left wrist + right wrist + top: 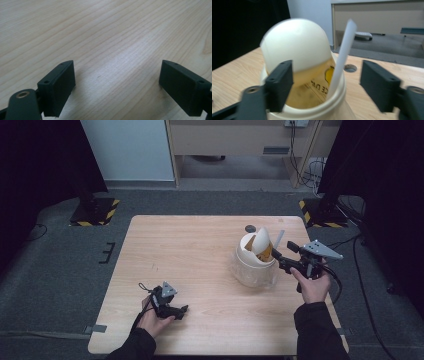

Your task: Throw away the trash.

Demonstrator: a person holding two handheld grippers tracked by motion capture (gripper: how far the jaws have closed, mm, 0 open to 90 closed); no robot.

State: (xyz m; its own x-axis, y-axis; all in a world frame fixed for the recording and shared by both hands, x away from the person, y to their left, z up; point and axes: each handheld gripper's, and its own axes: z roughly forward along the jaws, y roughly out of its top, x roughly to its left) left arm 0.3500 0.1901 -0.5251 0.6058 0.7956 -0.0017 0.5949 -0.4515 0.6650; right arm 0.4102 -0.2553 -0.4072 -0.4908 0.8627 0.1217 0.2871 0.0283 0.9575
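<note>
A white tub [252, 274] stands on the right part of the wooden table [200, 245]. In it sit a white domed lid [260, 240], tilted, a yellowish printed paper cup [317, 86] and a white straw [278, 239] that leans out to the right. My right gripper [278, 255] is level at the tub's right rim. In the right gripper view the right gripper [328, 82] is open, and the straw [343, 52] stands free between the jaws in front of the domed lid [297, 45]. My left gripper [183, 310] lies low at the table's front left. The left gripper [117, 87] is open over bare wood.
A round cable hole [249, 227] sits in the table just behind the tub. Black stands with yellow-striped bases [95, 212] flank the table's far corners on the grey carpet. A wooden cabinet [240, 140] stands at the back.
</note>
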